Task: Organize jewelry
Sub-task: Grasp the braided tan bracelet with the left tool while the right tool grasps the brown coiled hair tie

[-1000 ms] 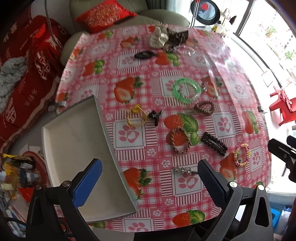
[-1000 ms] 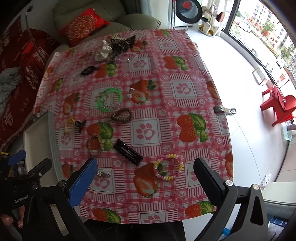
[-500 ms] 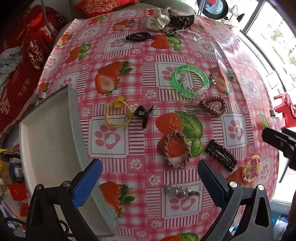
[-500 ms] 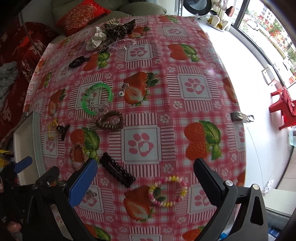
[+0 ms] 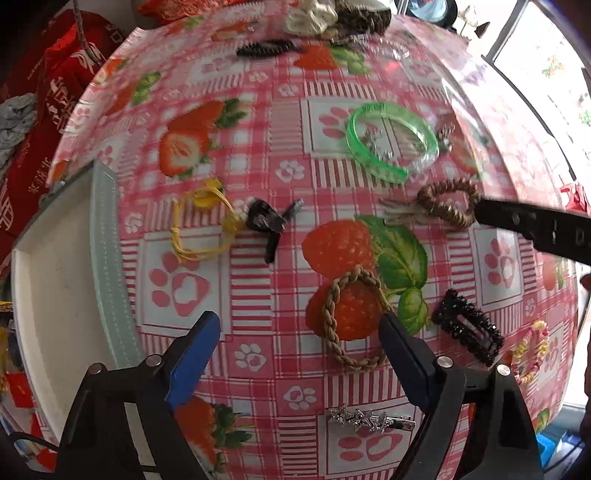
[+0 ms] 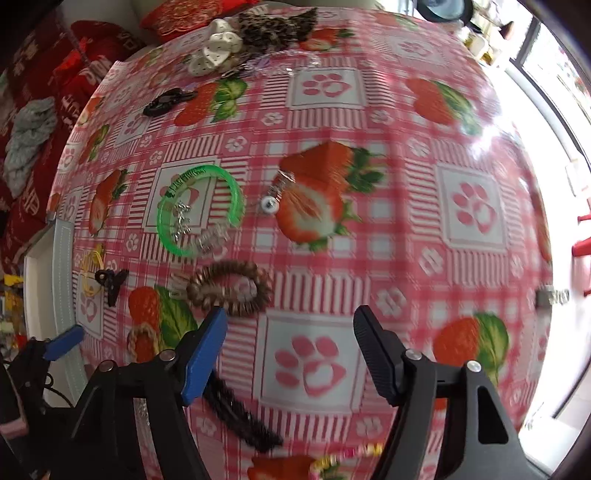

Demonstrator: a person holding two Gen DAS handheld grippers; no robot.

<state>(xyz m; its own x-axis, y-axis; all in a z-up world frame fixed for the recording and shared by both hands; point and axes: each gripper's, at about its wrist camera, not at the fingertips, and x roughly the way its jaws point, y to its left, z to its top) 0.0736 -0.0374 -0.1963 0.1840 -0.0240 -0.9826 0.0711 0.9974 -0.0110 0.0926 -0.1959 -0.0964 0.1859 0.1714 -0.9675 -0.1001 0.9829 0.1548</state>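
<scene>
Jewelry lies scattered on the strawberry tablecloth. My left gripper [image 5: 299, 332] is open and empty, just above a tan braided bracelet [image 5: 334, 317]. Ahead of it lie a yellow cord bracelet [image 5: 201, 225], a black claw clip [image 5: 269, 225], a green bangle [image 5: 391, 142], a brown coil hair tie [image 5: 448, 201], a black beaded clip [image 5: 467, 326] and a silver star clip [image 5: 369, 421]. My right gripper [image 6: 290, 336] is open and empty, just short of the brown coil hair tie [image 6: 229, 288]; the green bangle [image 6: 199, 208] lies beyond. A white tray [image 5: 55, 295] sits at the left.
A white scrunchie [image 6: 214, 55] and a leopard scrunchie [image 6: 273, 27] lie at the table's far edge, with a dark hair clip [image 6: 166, 101] nearby. A colourful bead bracelet [image 5: 530, 352] lies near the right edge. Red cushions and a sofa stand beyond the table.
Both grippers have moved forward and lower over the table. The left one now hovers at the braided bracelet, the right one at the brown coil hair tie. Both stayed open.
</scene>
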